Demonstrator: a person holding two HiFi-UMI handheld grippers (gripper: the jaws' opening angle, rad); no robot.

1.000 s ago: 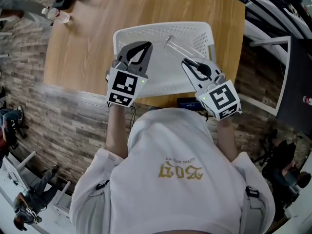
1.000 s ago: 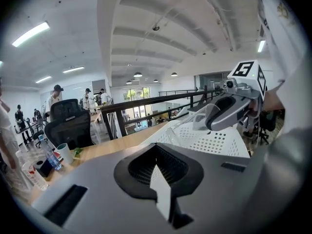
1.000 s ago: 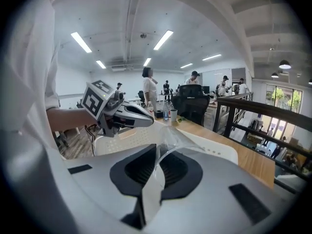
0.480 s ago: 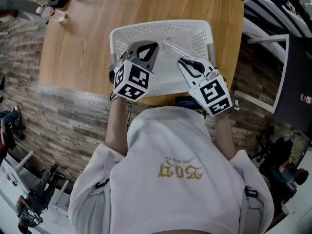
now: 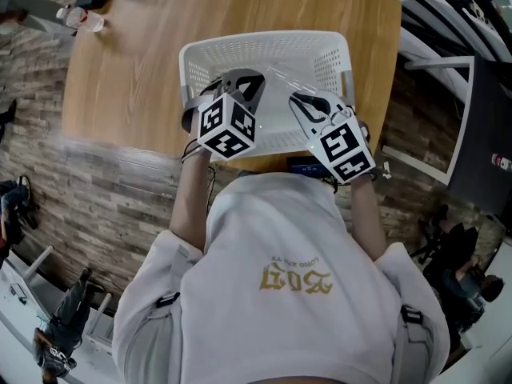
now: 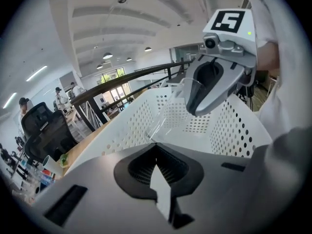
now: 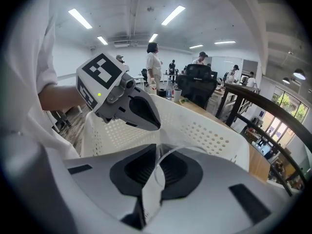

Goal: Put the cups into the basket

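Jaws on my right gripper [image 7: 155,165] pinch a clear cup [image 7: 179,150] over the tabletop's [image 5: 136,70] basket [image 5: 264,42], office behind; left gripper's [image 6: 157,152] seem closed.

A: Rm stock, quick. Floor & furn.?
B: Floor [image 5: 104,198]: grey-brown, plank pattern. Table [image 5: 136,62]: 1 pc, light wood top. Office chair [image 7: 199,84]: black, high back, beyond the table.
A: Ceiling, light?
B: Ceiling [image 6: 126,18]: white, w/ beams. Strip lights [image 7: 173,14]: several, lit. Round lamps [image 6: 107,55]: a few, lit. Walls [image 7: 68,57]: white.
A: Windows?
B: Windows [image 7: 287,104]: far right, daylight, green outside. Dark handrail [image 7: 263,112]: slanting across in front of them. More desks & chairs far off, too small to itemise.
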